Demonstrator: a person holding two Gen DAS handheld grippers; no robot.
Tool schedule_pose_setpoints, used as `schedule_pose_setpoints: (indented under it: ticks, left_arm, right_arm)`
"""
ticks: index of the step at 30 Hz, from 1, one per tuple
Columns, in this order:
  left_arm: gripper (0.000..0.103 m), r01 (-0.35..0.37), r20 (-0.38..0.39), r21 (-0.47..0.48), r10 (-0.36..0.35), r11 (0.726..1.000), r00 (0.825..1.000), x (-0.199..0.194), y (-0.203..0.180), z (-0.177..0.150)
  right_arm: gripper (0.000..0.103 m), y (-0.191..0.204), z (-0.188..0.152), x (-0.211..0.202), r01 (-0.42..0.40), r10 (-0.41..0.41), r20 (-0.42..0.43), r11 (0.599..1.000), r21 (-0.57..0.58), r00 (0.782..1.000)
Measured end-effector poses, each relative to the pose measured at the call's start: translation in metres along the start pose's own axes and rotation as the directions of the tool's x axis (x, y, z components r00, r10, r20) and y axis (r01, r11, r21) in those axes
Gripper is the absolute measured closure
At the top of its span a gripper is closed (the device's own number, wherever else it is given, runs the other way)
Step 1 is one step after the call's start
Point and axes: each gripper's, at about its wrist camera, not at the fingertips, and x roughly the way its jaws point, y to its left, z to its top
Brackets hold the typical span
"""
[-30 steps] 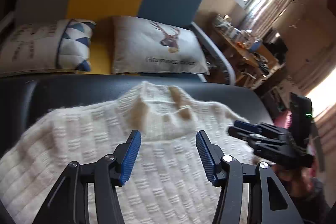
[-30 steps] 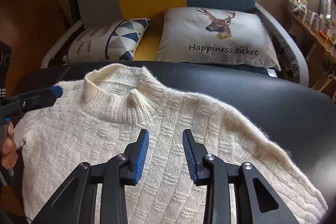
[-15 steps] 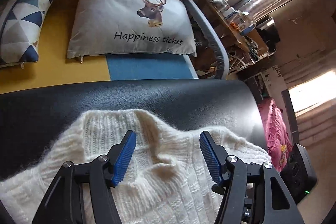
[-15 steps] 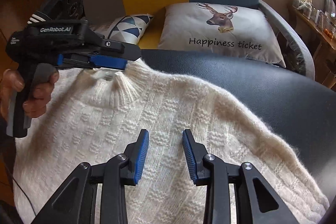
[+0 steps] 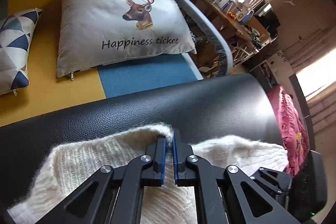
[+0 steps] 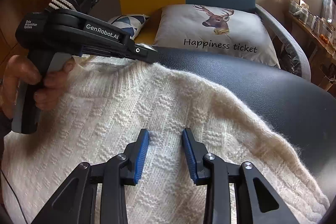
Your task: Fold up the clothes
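I saw the white sweater (image 6: 147,119) spread on the black surface (image 6: 262,85). My left hand-held gripper (image 5: 169,140), upper left in the right view, pinched its collar edge, tilted downward. The right hand-held gripper (image 6: 166,140) hovered half-open above the chest part.

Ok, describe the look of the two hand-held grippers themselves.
Both hand-held grippers are black, with ribbed blue pads and silver pivot pins. The left hand-held gripper has a pistol-style handle, a grey trigger, white "GenRobot.AI" and "Data Acquisition System" lettering, and a striped strap. The right hand-held gripper shows the same triangular cut-out linkage.
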Motion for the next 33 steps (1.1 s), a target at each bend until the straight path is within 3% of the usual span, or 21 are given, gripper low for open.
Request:
schedule_pose_setpoints:
  ticks: [5, 8, 9, 10, 11, 12, 14, 16, 20, 23, 26, 28, 29, 31, 33]
  left_arm:
    - [0.095, 0.011, 0.021, -0.042, -0.01, 0.999, 1.0, -0.013, 0.007, -0.006]
    - [0.086, 0.028, 0.098, -0.068, -0.022, 0.997, 0.995, -0.055, 0.013, -0.027]
    - [0.083, 0.013, 0.138, -0.067, -0.003, 0.998, 0.99, -0.073, 0.016, -0.039]
    - [0.075, 0.004, 0.177, -0.066, 0.007, 0.998, 0.984, -0.091, 0.02, -0.053]
    - [0.062, -0.018, 0.204, -0.064, 0.03, 0.998, 0.978, -0.106, 0.024, -0.068]
    - [0.057, -0.063, 0.231, -0.066, 0.077, 0.996, 0.97, -0.12, 0.029, -0.085]
    - [0.055, -0.142, 0.261, -0.081, 0.158, 0.987, 0.952, -0.137, 0.039, -0.116]
    - [0.055, -0.199, 0.256, -0.106, 0.22, 0.974, 0.941, -0.143, 0.047, -0.137]
    - [0.055, -0.241, 0.261, -0.063, 0.249, 0.968, 0.932, -0.144, 0.047, -0.16]
    - [0.055, -0.258, 0.276, -0.005, 0.249, 0.966, 0.928, -0.139, 0.045, -0.164]
    - [0.055, -0.247, 0.226, 0.018, 0.237, 0.969, 0.945, -0.127, 0.052, -0.165]
    - [0.055, -0.233, 0.228, 0.014, 0.224, 0.972, 0.947, -0.123, 0.057, -0.168]
    - [0.055, -0.225, 0.235, 0.012, 0.216, 0.974, 0.948, -0.123, 0.058, -0.169]
    - [0.055, -0.202, 0.238, -0.003, 0.197, 0.979, 0.951, -0.125, 0.062, -0.17]
    - [0.056, -0.197, 0.241, -0.006, 0.192, 0.98, 0.951, -0.125, 0.064, -0.171]
  right_arm:
    - [0.069, -0.007, -0.001, -0.002, -0.044, 0.044, 0.013, 0.999, 0.014, 0.999]
    - [0.067, -0.022, 0.008, -0.015, -0.197, 0.195, 0.027, 0.971, 0.138, 0.98]
    - [0.066, -0.023, 0.014, -0.019, -0.279, 0.275, 0.045, 0.944, 0.175, 0.96]
    - [0.066, -0.02, 0.022, -0.023, -0.38, 0.374, 0.072, 0.903, 0.202, 0.925]
    - [0.065, -0.017, 0.03, -0.026, -0.477, 0.466, 0.103, 0.849, 0.225, 0.879]
    - [0.064, -0.012, 0.04, -0.026, -0.554, 0.54, 0.124, 0.797, 0.24, 0.832]
    - [0.059, 0.007, 0.061, -0.012, -0.636, 0.627, 0.132, 0.722, 0.272, 0.768]
    - [0.057, 0.025, 0.079, 0.014, -0.653, 0.668, 0.092, 0.676, 0.34, 0.739]
    - [0.057, 0.045, 0.099, 0.07, -0.57, 0.65, -0.006, 0.671, 0.474, 0.76]
    - [0.057, 0.053, 0.104, 0.1, -0.556, 0.668, -0.025, 0.639, 0.532, 0.744]
    - [0.079, 0.066, 0.114, 0.105, -0.628, 0.698, 0.028, 0.625, 0.464, 0.716]
    - [0.079, 0.075, 0.124, 0.104, -0.68, 0.722, 0.076, 0.603, 0.416, 0.687]
    - [0.079, 0.076, 0.128, 0.108, -0.679, 0.717, 0.084, 0.608, 0.412, 0.693]
    - [0.079, 0.074, 0.128, 0.127, -0.617, 0.678, 0.034, 0.646, 0.449, 0.734]
    - [0.092, 0.069, 0.126, 0.138, -0.583, 0.656, 0.01, 0.664, 0.469, 0.755]
